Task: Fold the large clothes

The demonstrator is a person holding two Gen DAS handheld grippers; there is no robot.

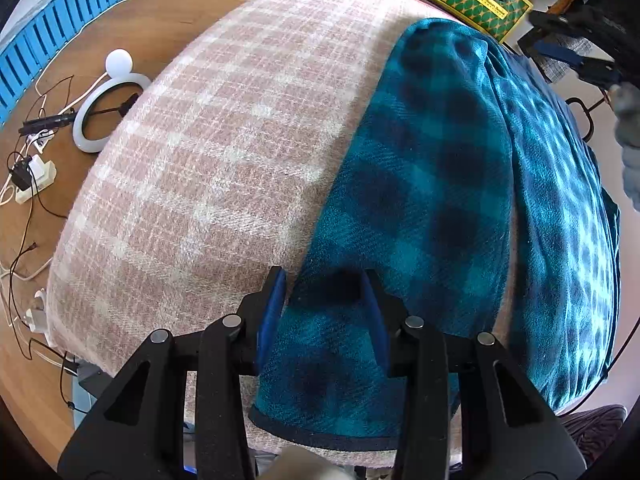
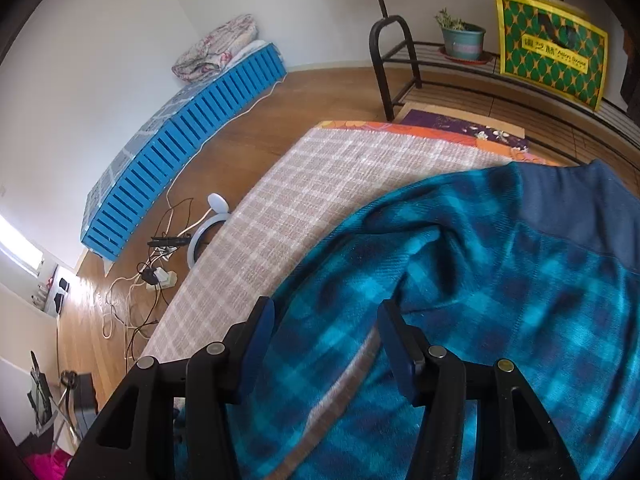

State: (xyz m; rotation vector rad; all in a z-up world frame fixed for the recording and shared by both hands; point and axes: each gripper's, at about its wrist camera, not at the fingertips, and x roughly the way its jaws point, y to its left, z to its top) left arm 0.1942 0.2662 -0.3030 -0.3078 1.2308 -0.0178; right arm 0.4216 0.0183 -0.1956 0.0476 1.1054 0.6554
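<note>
A large teal and dark blue plaid fleece garment (image 1: 440,184) lies on a table covered by a pink and white checked cloth (image 1: 224,152). My left gripper (image 1: 326,280) is open, its jaws standing either side of the garment's near part, just above its dark hem (image 1: 320,436). In the right wrist view the same garment (image 2: 480,280) shows with a plain navy panel (image 2: 580,208) at the far right. My right gripper (image 2: 326,308) is open over the fleece, holding nothing. The right gripper also shows in the left wrist view (image 1: 576,56) at the far upper right.
A white ring lamp (image 1: 108,112), power strips and tangled cables (image 1: 28,176) lie on the wooden floor at left. A blue slatted pallet bed (image 2: 184,144) runs along the wall. A black metal rack (image 2: 440,68) holds a potted plant (image 2: 462,38) and a yellow-green bag (image 2: 552,48).
</note>
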